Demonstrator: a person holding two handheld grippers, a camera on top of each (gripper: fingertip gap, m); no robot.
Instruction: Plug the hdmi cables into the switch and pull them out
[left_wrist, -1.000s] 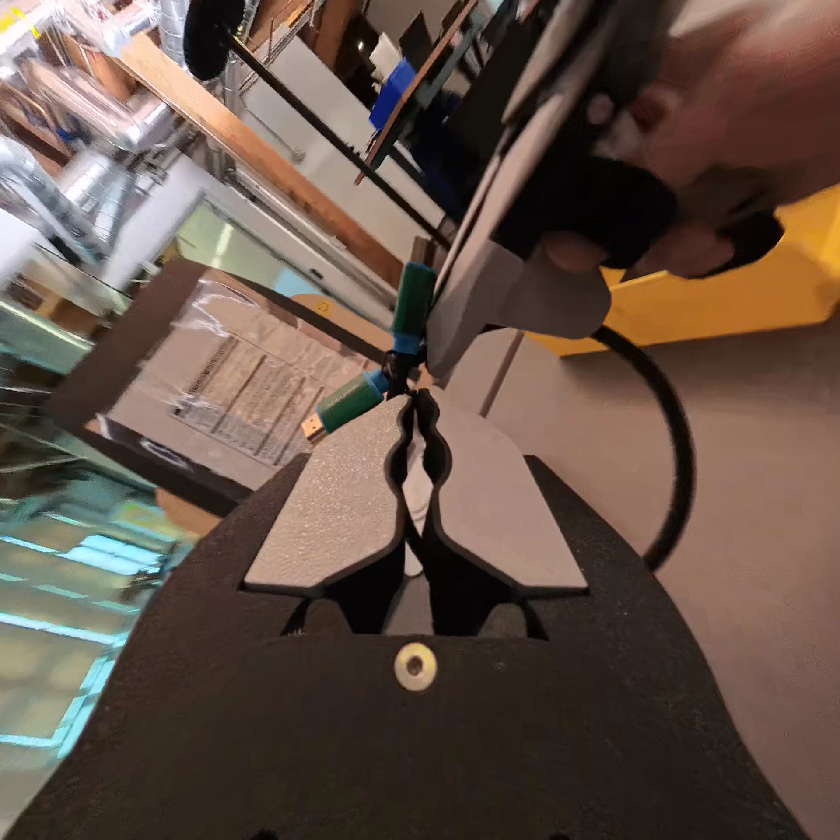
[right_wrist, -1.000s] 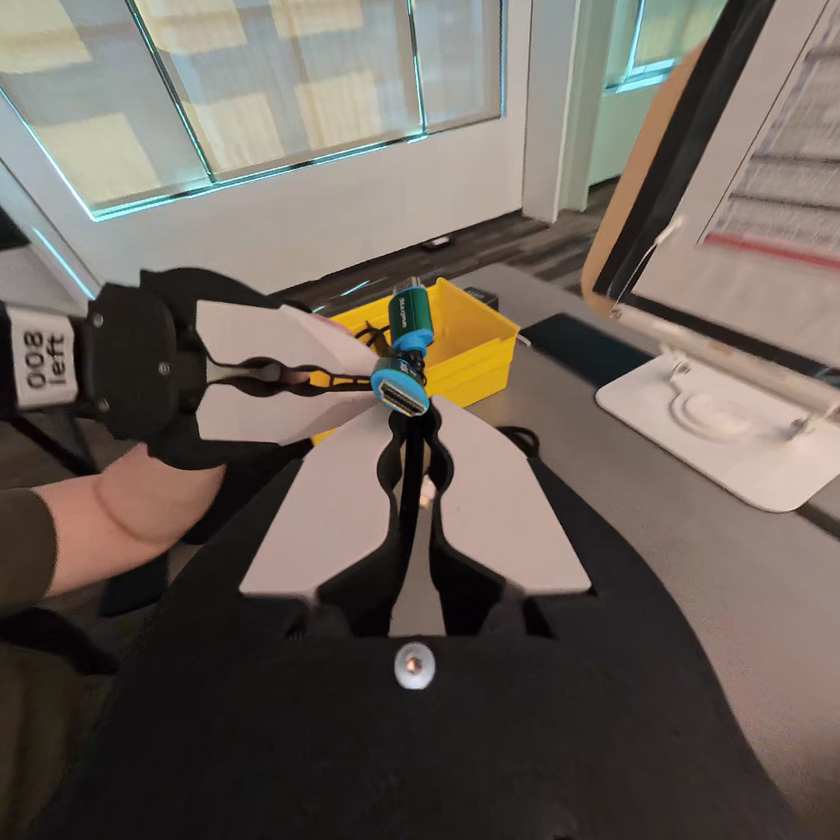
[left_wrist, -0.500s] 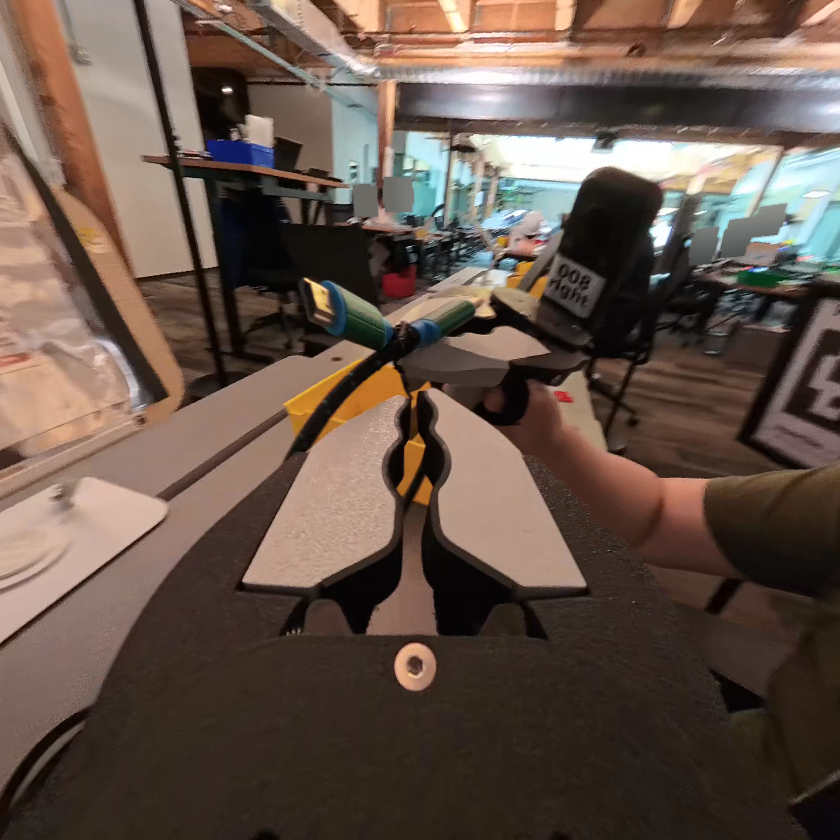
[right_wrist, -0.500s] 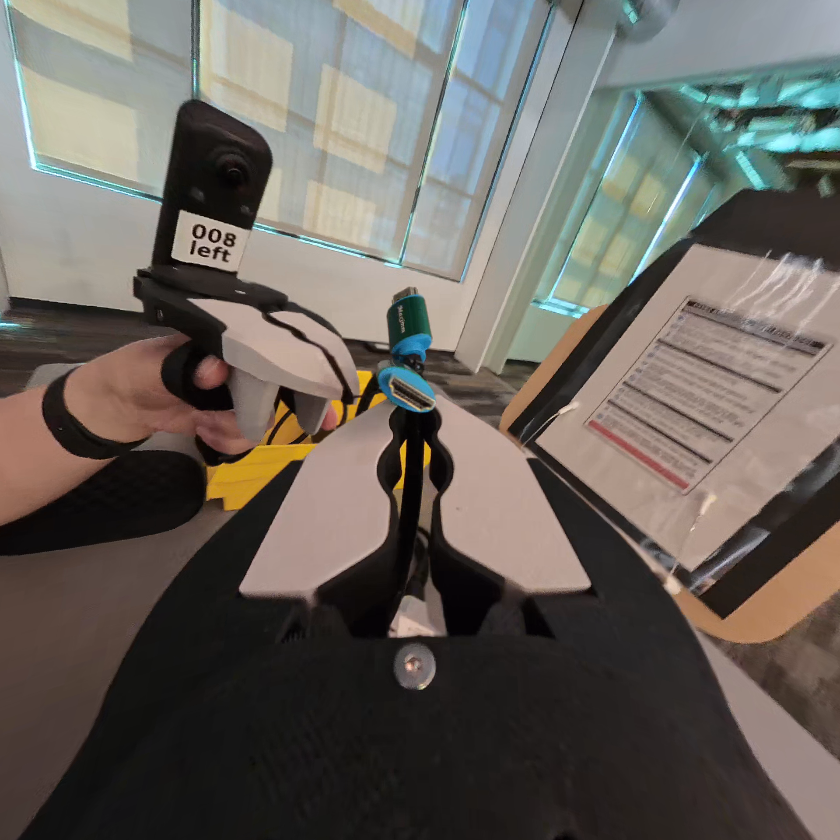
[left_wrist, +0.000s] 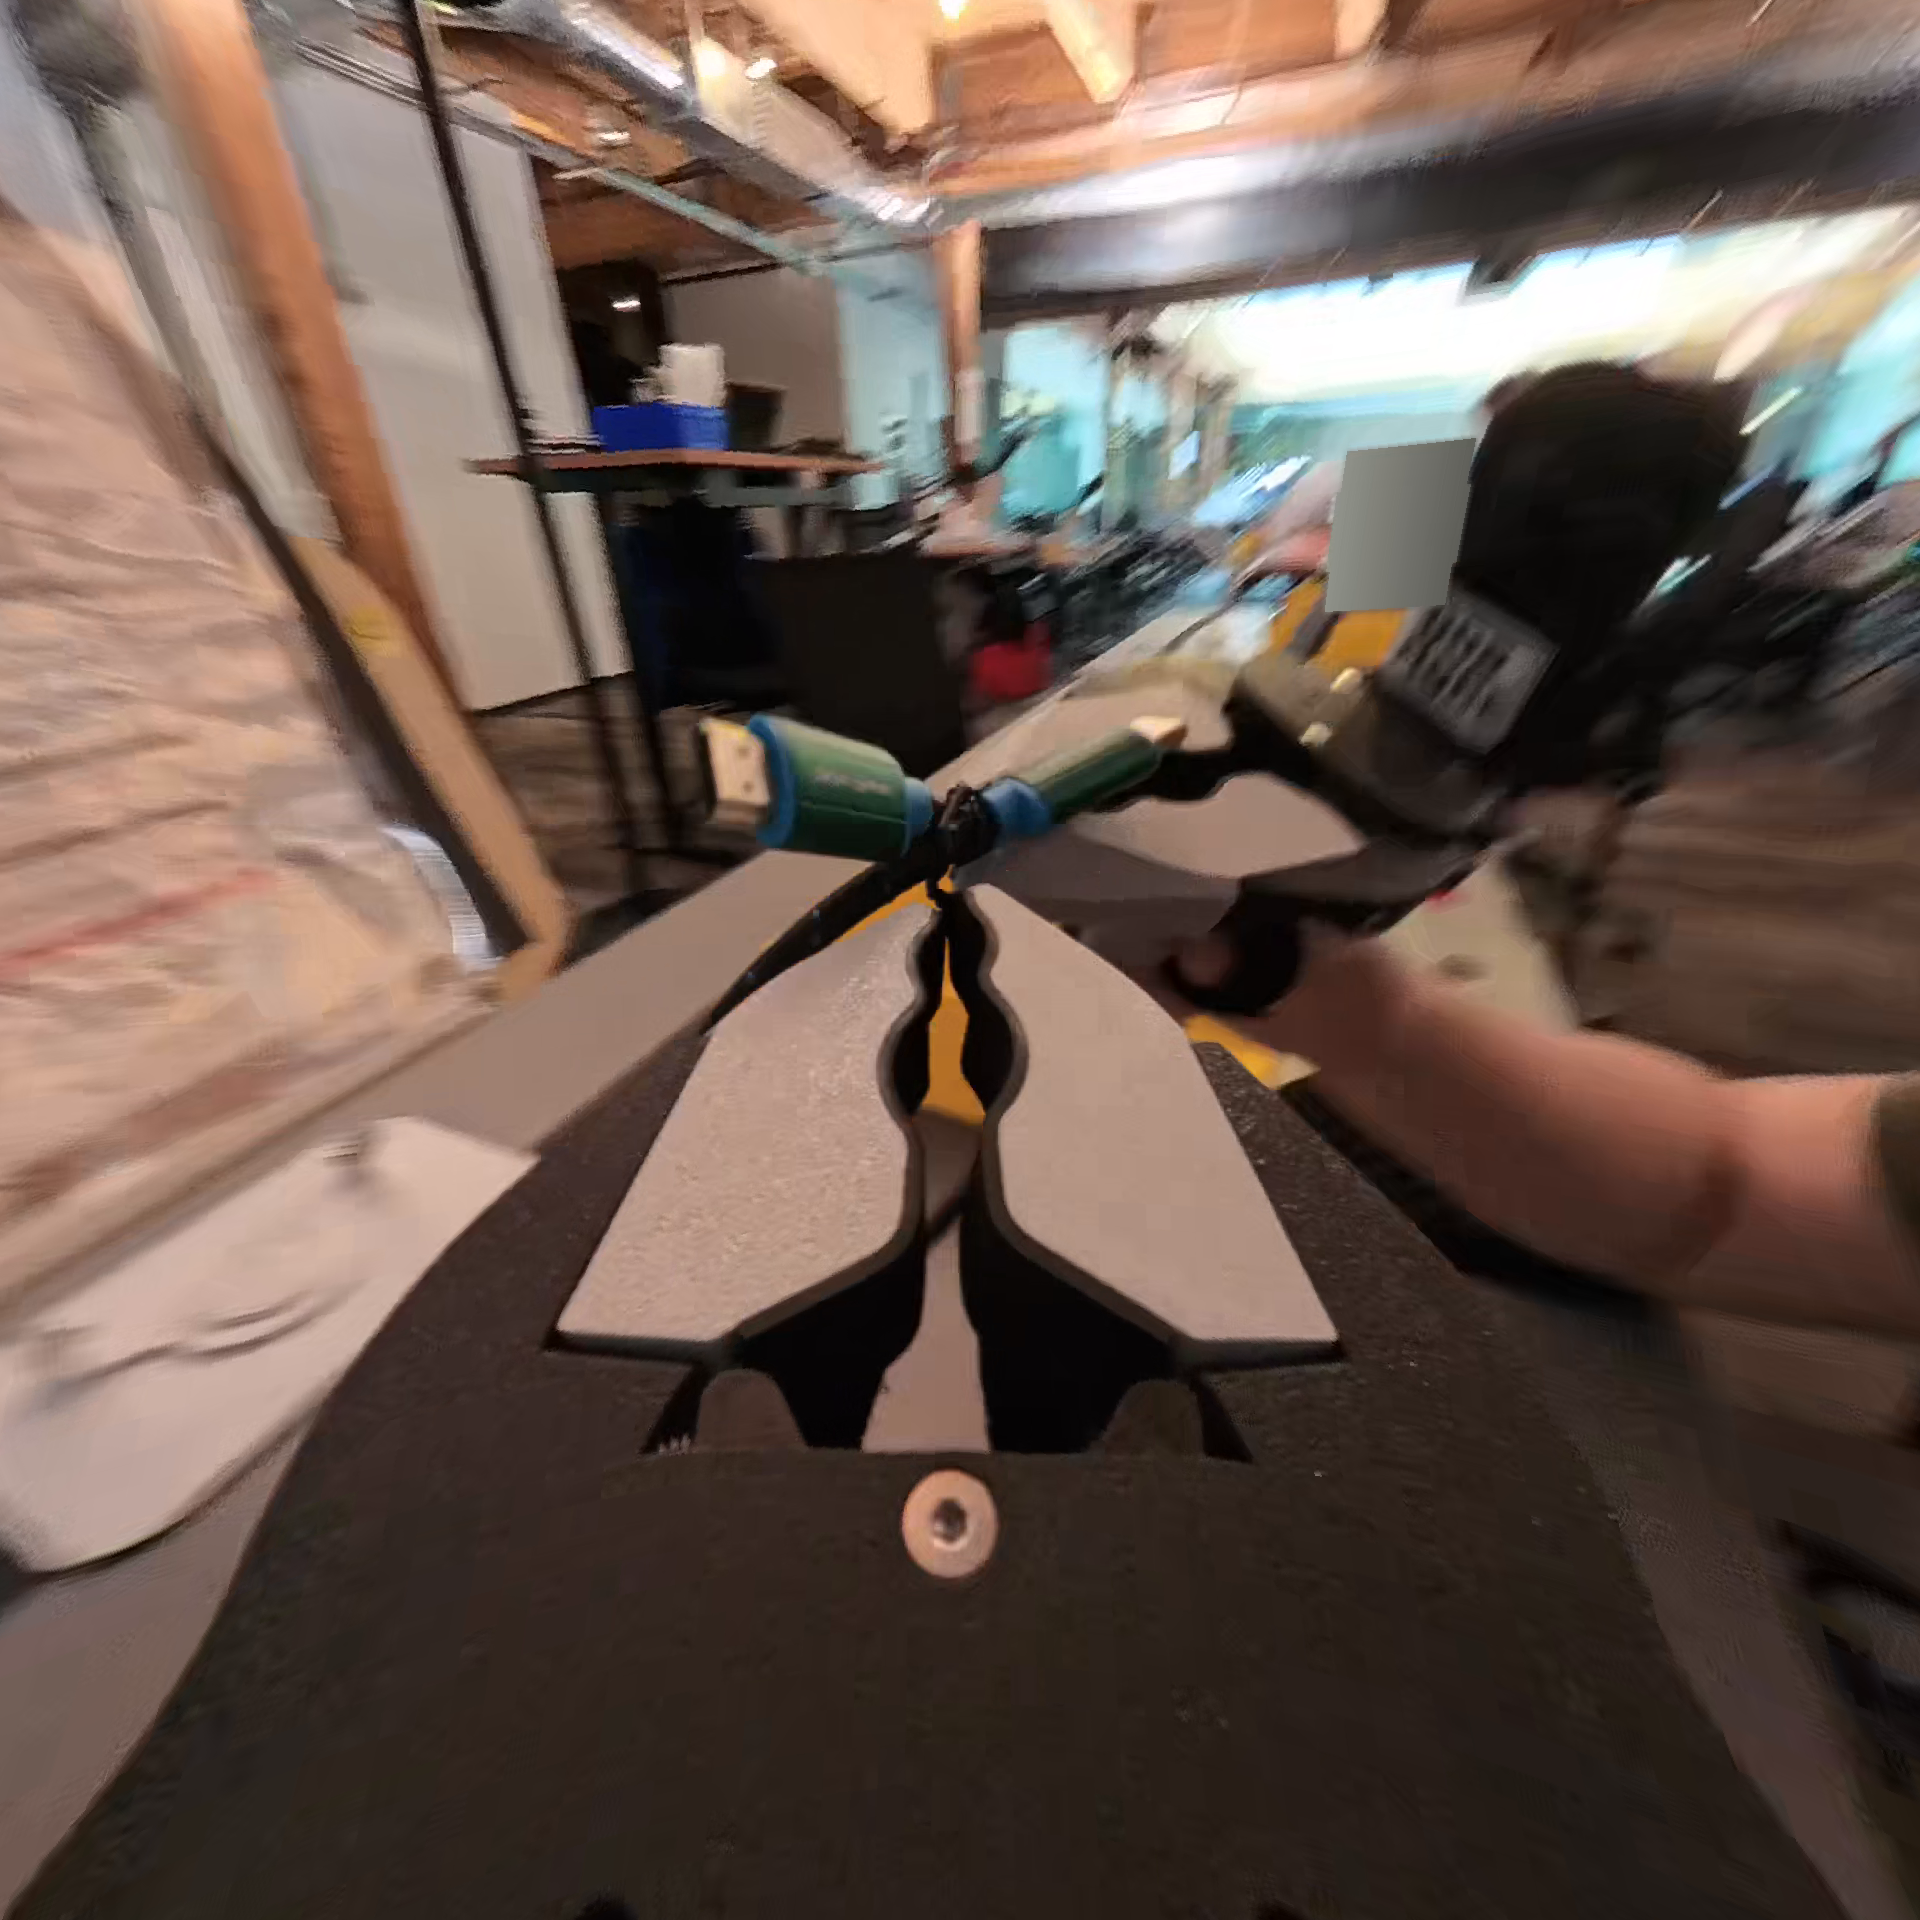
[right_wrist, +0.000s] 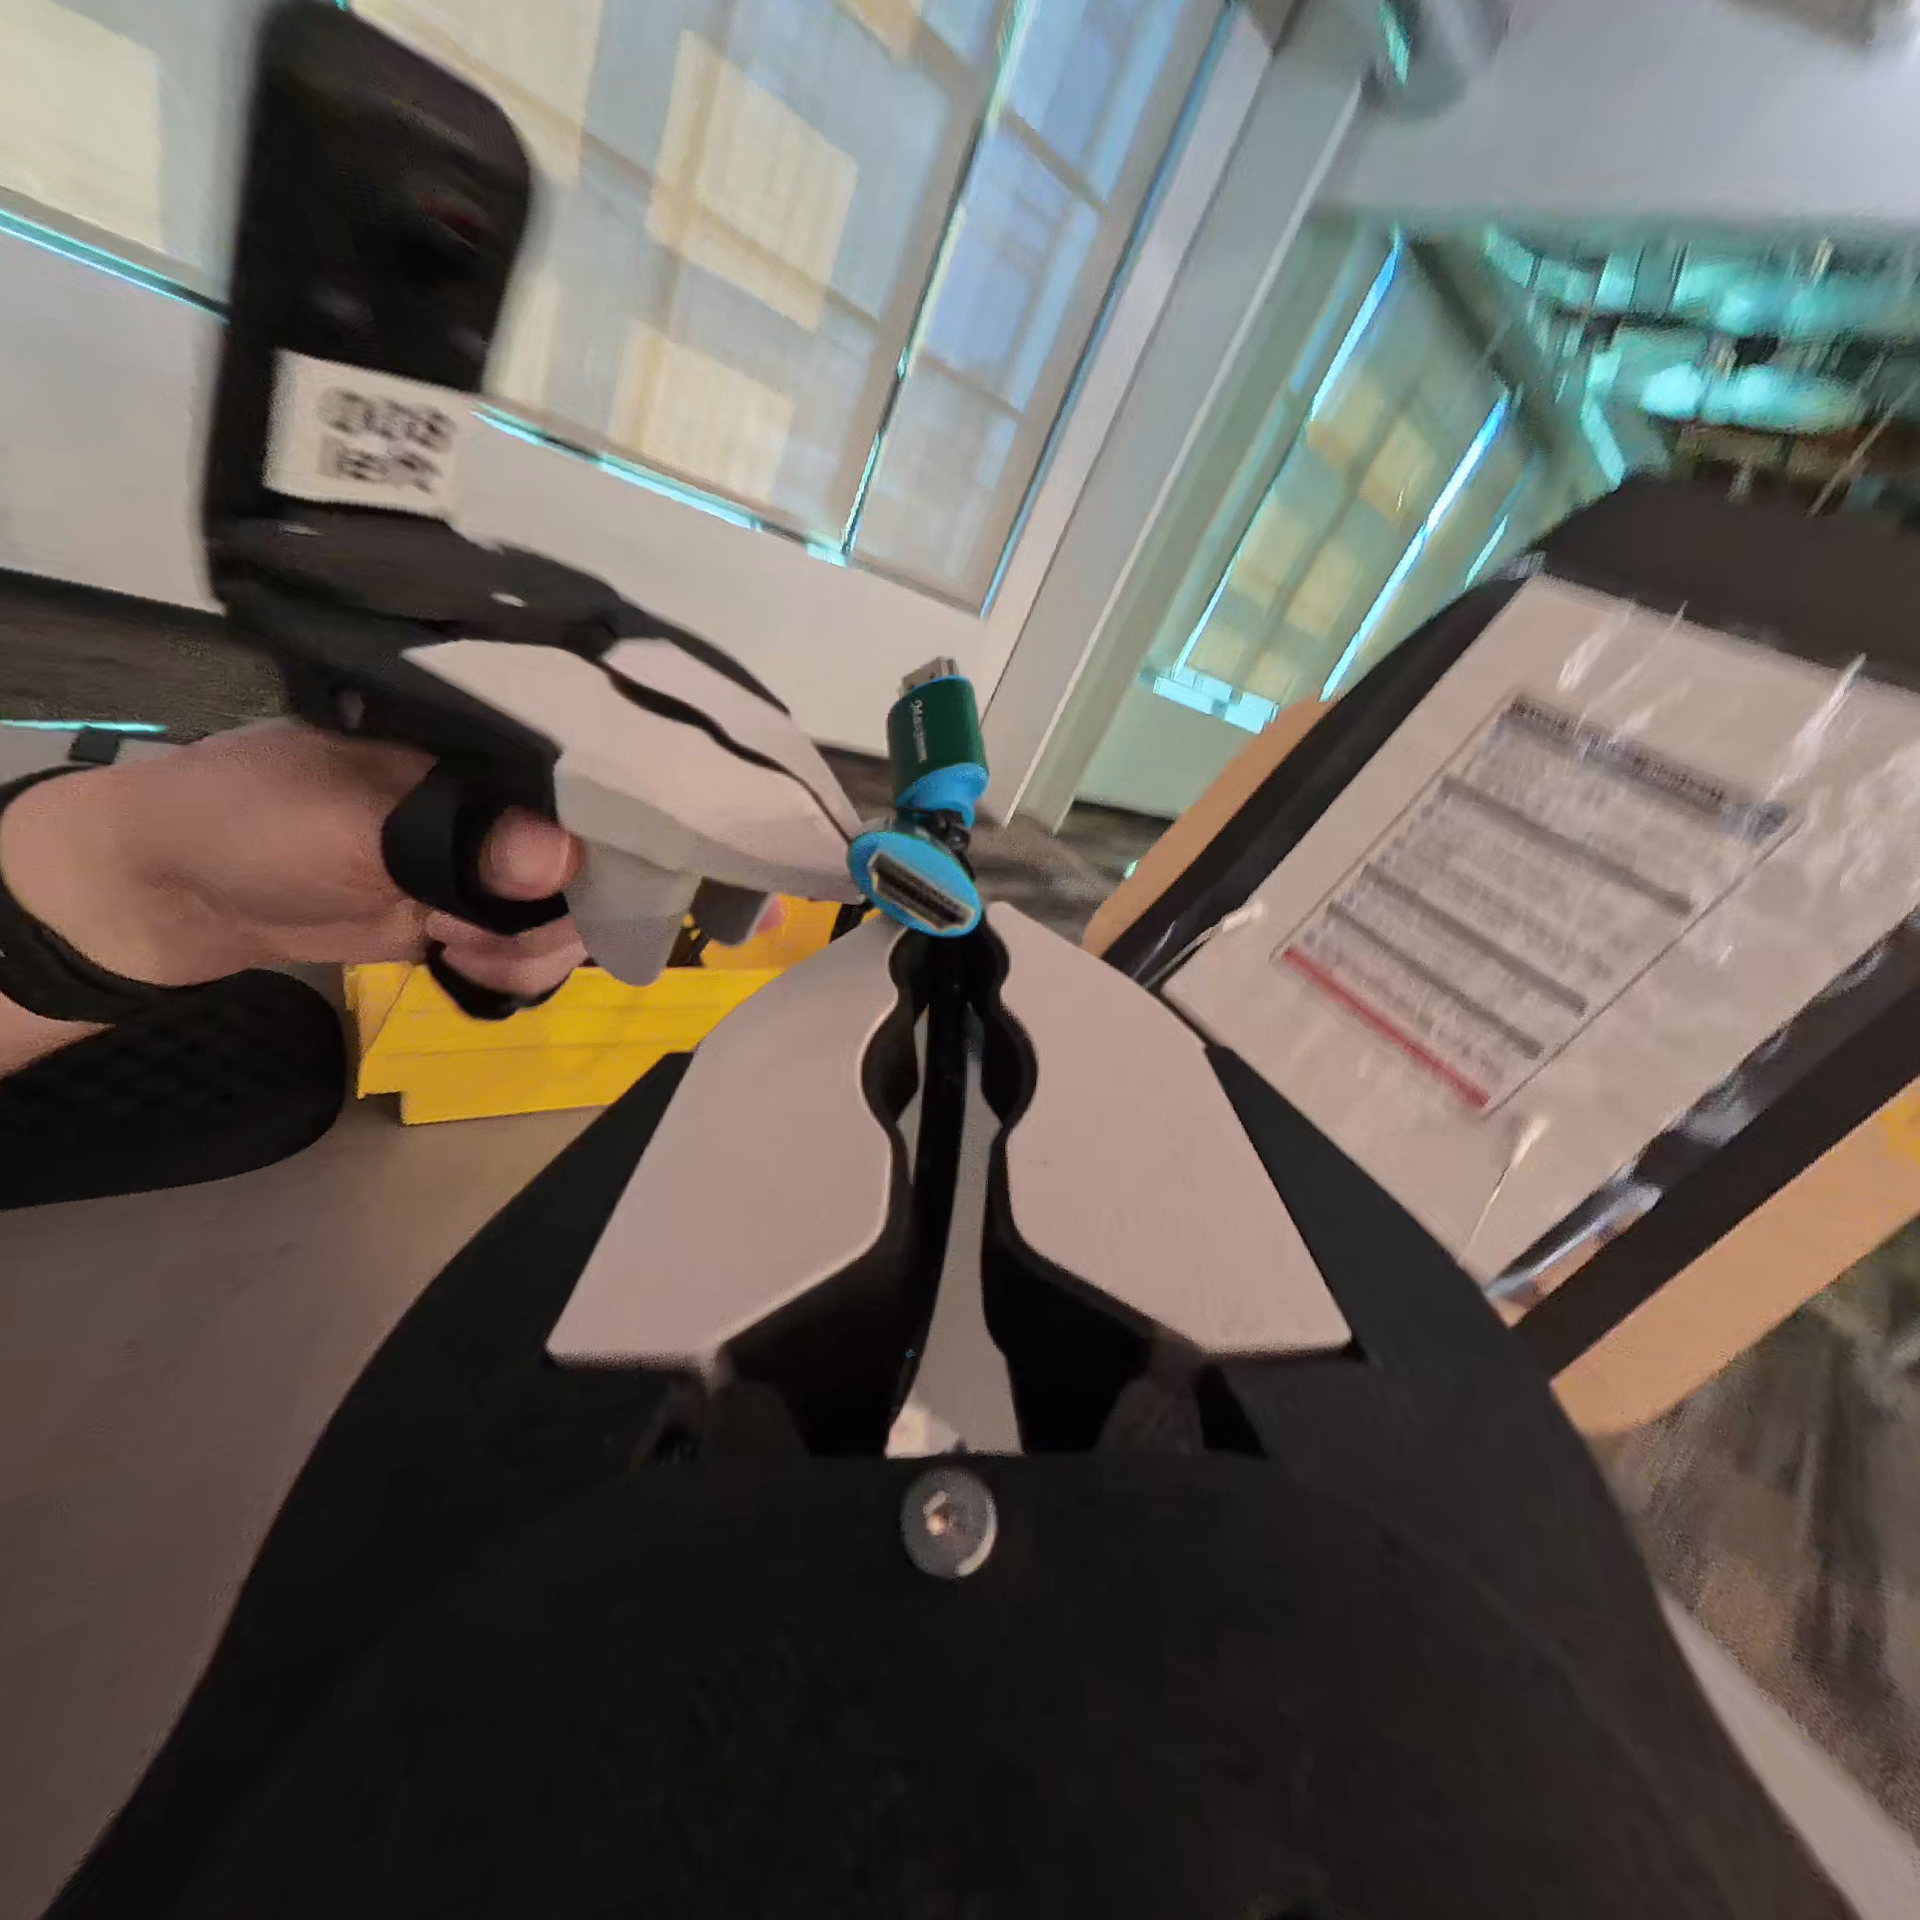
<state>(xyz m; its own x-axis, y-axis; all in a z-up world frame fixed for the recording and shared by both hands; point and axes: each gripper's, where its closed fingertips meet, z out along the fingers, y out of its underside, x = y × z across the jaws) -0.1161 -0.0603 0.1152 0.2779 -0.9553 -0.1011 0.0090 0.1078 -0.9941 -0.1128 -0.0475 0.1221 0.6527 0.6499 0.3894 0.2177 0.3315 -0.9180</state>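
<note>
Both hand-held grippers have swung up from the counter (right_wrist: 312, 1299), lifting the tied HDMI cable bundle; no switch shows, so plugging hasn't begun. The right hand-held gripper (right_wrist: 943, 940) is clamped on the black cable (right_wrist: 940, 1081), its plugs (right_wrist: 914, 883) just beyond. The left hand-held gripper (left_wrist: 948, 914) pinches the tie beside them, above the yellow bin (right_wrist: 540, 1039).
</note>
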